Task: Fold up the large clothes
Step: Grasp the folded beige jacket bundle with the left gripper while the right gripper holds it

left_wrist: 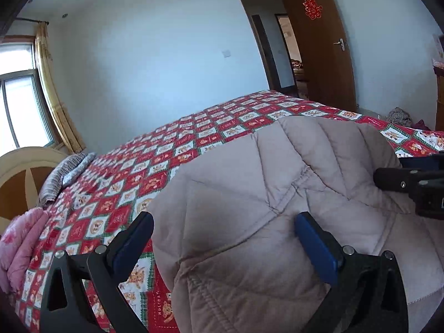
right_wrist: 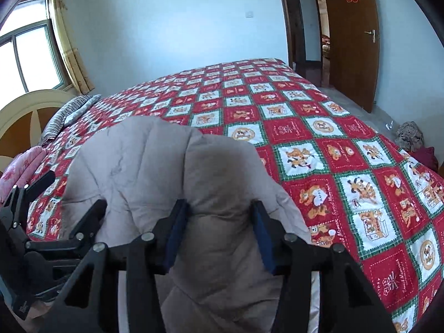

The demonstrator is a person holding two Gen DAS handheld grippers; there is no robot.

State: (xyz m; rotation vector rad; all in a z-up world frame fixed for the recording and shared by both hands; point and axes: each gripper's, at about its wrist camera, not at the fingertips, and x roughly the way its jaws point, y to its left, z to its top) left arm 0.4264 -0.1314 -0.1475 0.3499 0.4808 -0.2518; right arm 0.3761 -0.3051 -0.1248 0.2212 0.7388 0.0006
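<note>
A beige quilted padded coat (left_wrist: 277,183) lies bunched on the red patterned bedspread (left_wrist: 172,149) at the near edge of the bed. My left gripper (left_wrist: 222,236) is open, its jaws wide apart, with the coat's fold between the blue pads (left_wrist: 316,249). In the right wrist view the coat (right_wrist: 144,161) rises as a hump. My right gripper (right_wrist: 219,222) is open with a padded fold of the coat between its pads (right_wrist: 177,230). The left gripper (right_wrist: 41,208) shows at the left of that view. The right gripper (left_wrist: 410,186) shows at the right edge of the left wrist view.
The bedspread (right_wrist: 319,127) covers a large bed. A striped pillow (left_wrist: 63,174) and a pink quilt (left_wrist: 19,247) lie by the wooden headboard (left_wrist: 22,166) at the left. An open brown door (left_wrist: 319,41) and a heap of clothes (right_wrist: 410,136) are at the right.
</note>
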